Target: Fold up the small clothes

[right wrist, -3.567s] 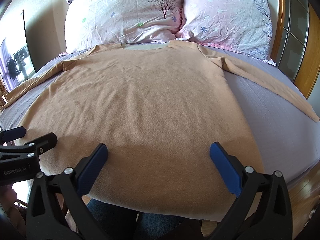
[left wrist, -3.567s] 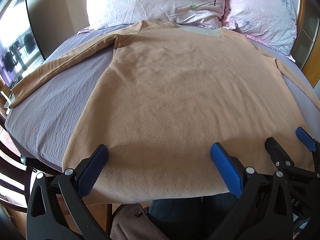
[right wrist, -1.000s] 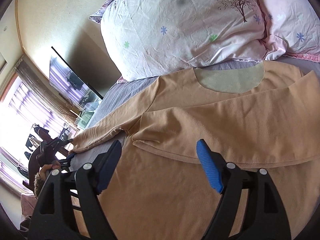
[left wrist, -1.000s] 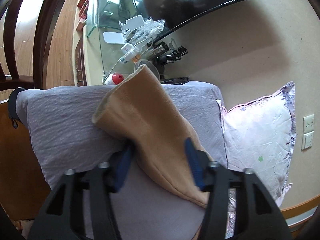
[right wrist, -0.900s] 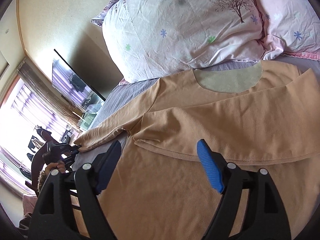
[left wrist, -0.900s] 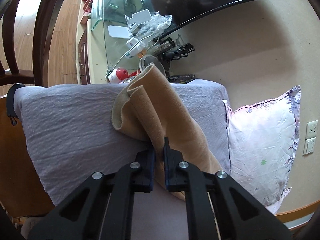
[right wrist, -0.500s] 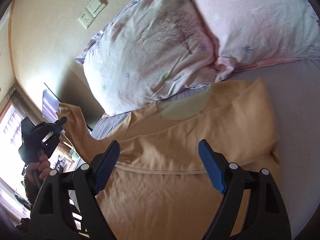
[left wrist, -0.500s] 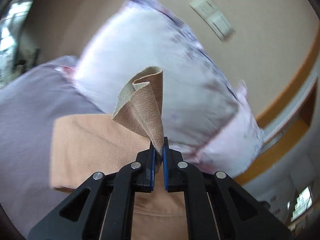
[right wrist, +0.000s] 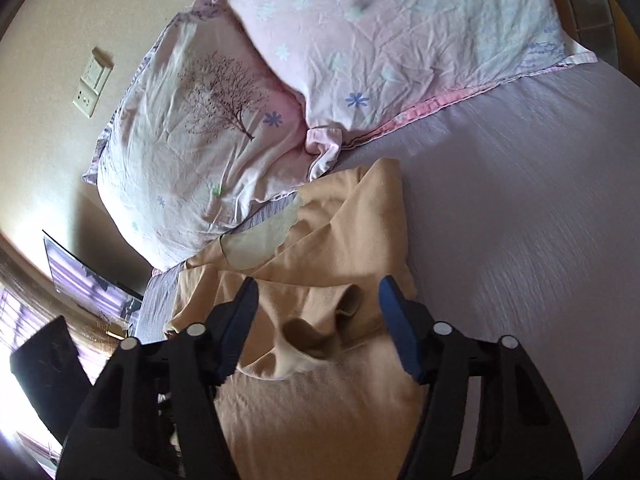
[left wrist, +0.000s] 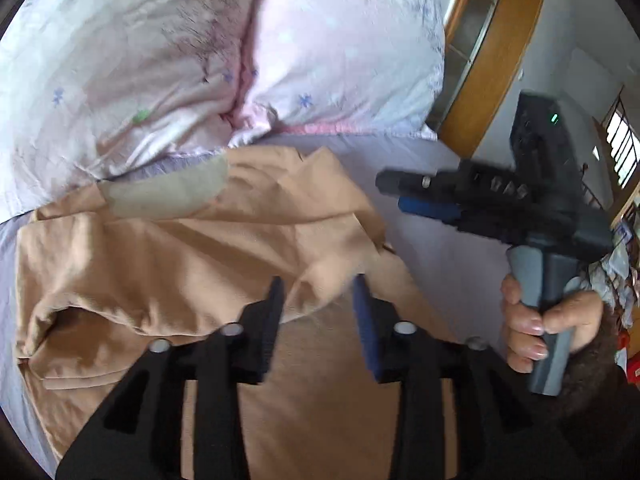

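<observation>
I am letting go: my left tongs (left wrist: 318, 300), which were clamped on the sleeve cuff half a second ago, are now parted, and the sleeve (left wrist: 168, 276) is lying across the chest of the tan top (right wrist: 320, 412) on the bed (right wrist: 520, 240). My right tongs (right wrist: 318, 320) are hovering wide and empty above the crumpled cuff (right wrist: 308, 344). Only the left view is showing my right hand (left wrist: 548, 328); only the right view is showing how bunched the cuff is.
</observation>
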